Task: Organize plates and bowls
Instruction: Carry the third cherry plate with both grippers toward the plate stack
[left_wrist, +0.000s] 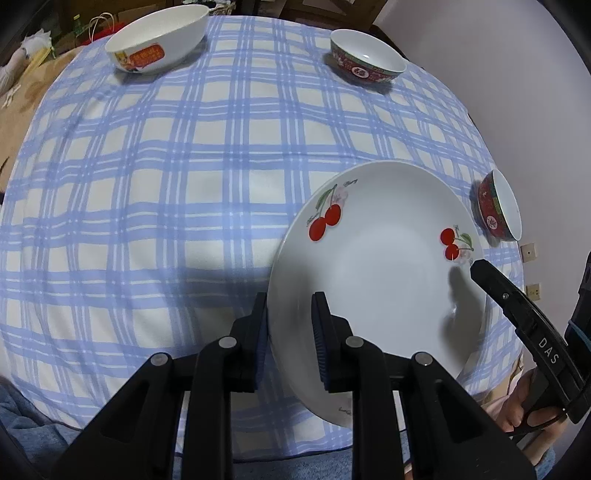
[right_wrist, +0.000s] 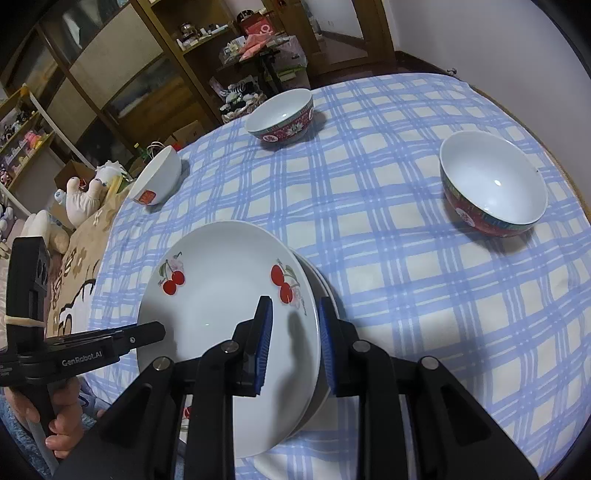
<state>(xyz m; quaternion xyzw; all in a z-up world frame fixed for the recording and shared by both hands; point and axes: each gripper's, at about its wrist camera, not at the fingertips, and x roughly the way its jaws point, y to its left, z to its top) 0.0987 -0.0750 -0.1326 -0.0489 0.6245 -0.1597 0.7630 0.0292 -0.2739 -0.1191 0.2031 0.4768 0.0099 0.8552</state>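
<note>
A white plate with red cherries (left_wrist: 376, 266) (right_wrist: 221, 295) is held tilted near the table's front edge. My left gripper (left_wrist: 290, 295) is shut on its left rim, one pad outside and one inside. My right gripper (right_wrist: 295, 298) is shut on the opposite rim, where a second plate's edge (right_wrist: 327, 284) shows just beneath. Each gripper's finger shows in the other's view: the right finger (left_wrist: 491, 280), the left finger (right_wrist: 147, 332). A white bowl with an orange label (left_wrist: 159, 40) (right_wrist: 157, 177) and two red patterned bowls (left_wrist: 365, 59) (left_wrist: 496, 210) (right_wrist: 280, 114) (right_wrist: 493, 188) stand apart on the cloth.
A blue checked cloth (left_wrist: 166, 184) (right_wrist: 406, 277) covers the round table. Wooden shelves (right_wrist: 122, 74) and soft toys (right_wrist: 85, 195) stand beyond its far left edge. A pale wall (left_wrist: 498, 74) runs close on the right side. A hand (right_wrist: 59, 424) grips the left handle.
</note>
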